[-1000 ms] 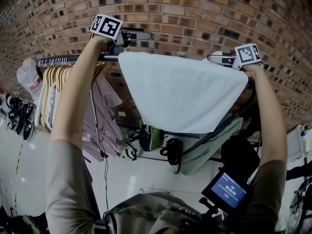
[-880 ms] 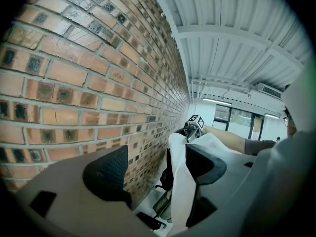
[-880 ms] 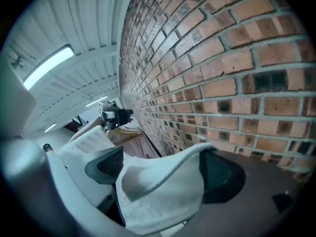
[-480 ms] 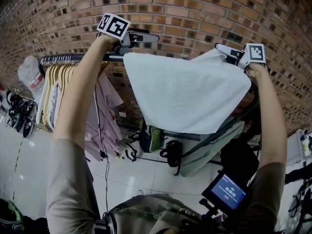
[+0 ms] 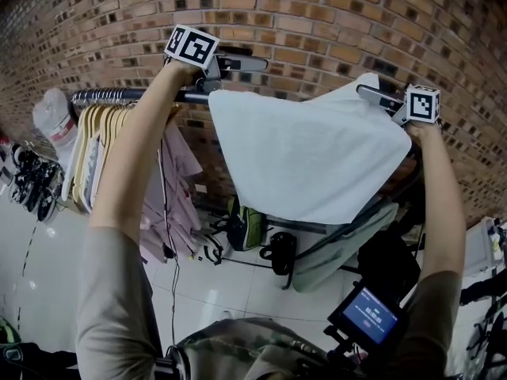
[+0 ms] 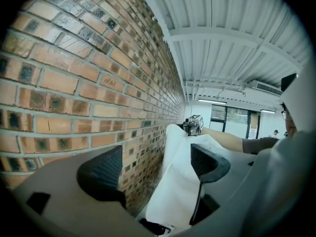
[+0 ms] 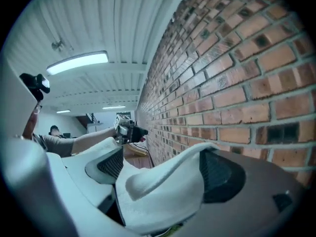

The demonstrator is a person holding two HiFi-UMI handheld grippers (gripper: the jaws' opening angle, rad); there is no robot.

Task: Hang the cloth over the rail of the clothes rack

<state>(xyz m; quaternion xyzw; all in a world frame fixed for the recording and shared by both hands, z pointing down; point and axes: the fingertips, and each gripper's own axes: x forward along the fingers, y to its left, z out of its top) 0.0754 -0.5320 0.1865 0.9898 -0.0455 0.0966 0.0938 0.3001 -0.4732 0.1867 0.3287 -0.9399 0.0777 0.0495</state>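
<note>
A white cloth hangs over the dark rail of the clothes rack, in front of the brick wall. My left gripper stands open just above the cloth's left corner, which rests on the rail. In the left gripper view its jaws are wide apart with nothing pinched; the cloth lies below and beyond them. My right gripper holds the cloth's right corner, lifted into a peak above the rail. The right gripper view shows a fold of cloth filling the gap between the jaws.
Wooden hangers with pink garments fill the rail's left part. A pale green garment hangs under the cloth at the right. Bags and shoes lie on the white floor. A small screen sits near my chest.
The right gripper has lifted its corner of the cloth up and toward the wall. The left gripper has risen slightly off the left corner, which stays on the rail.
</note>
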